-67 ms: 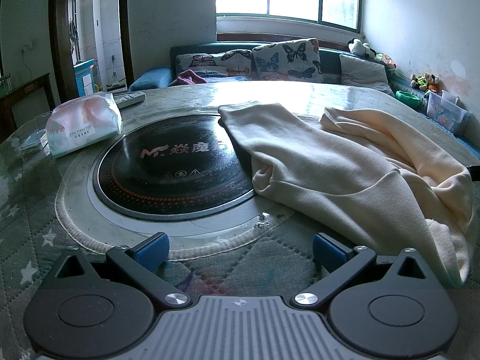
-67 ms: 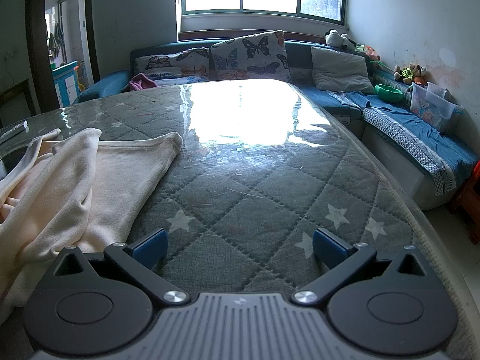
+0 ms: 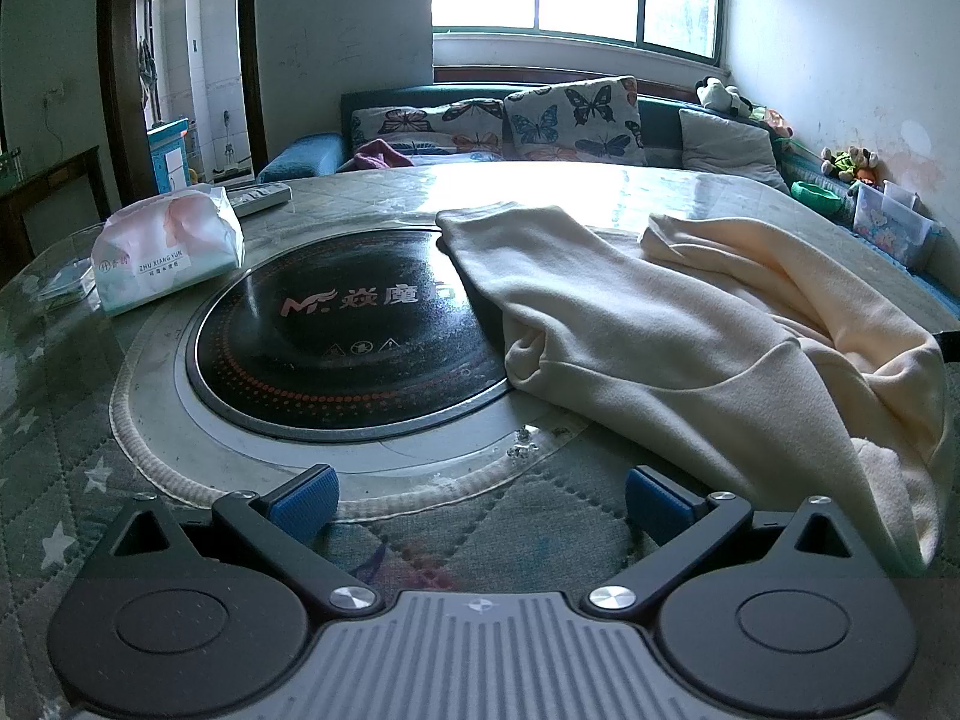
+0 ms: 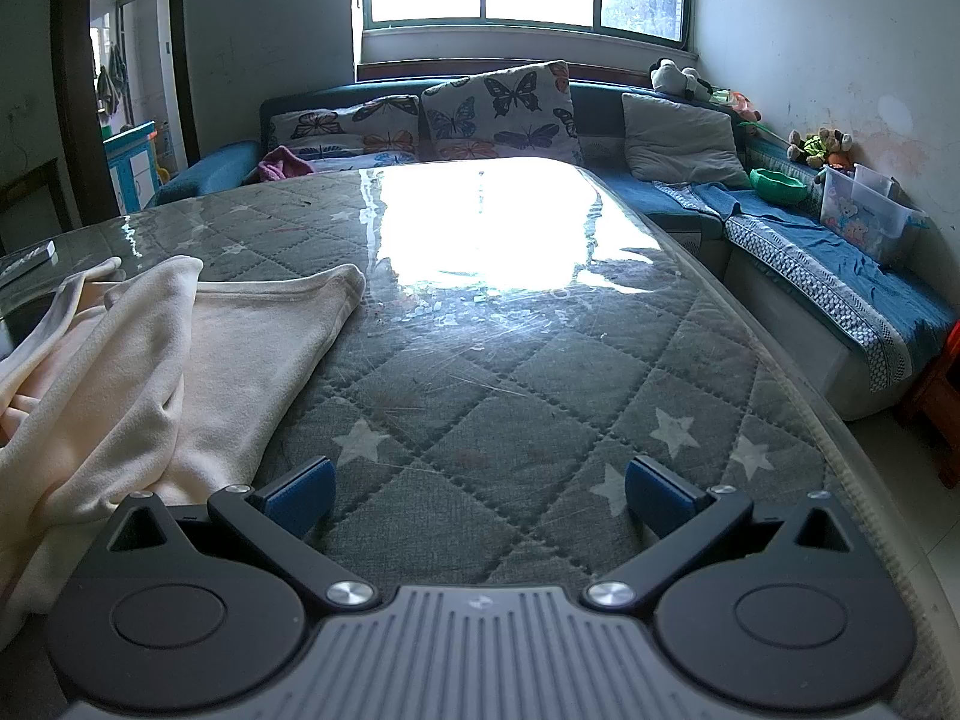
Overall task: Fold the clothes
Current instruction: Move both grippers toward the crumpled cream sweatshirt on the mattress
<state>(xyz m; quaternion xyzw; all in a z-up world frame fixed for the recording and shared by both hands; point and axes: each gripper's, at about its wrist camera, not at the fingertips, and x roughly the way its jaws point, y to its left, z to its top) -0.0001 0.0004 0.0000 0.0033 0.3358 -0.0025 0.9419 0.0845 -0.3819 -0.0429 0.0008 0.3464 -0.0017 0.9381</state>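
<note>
Lying rumpled, cream garment [image 3: 690,348] overlaps cooktop [image 3: 336,336] edge | left gripper [image 3: 480,501], right gripper [image 4: 480,495] spread, empty

Ahead of the left tongs [image 3: 478,501] a round cooktop [image 3: 336,336] is set into the surface [image 3: 60,480]. The garment [image 3: 690,342] lies ahead and to their right, one end overlapping the cooktop's right edge. A tissue pack [image 3: 165,255] sits ahead to the left on the surface, a remote [image 3: 261,199] just behind it. Seen from the right tongs [image 4: 478,498], the garment [image 4: 150,360] lies to their left, with bare surface [image 4: 510,372] straight ahead. A sofa [image 4: 600,114] stands behind the surface and runs along its right side.
</note>
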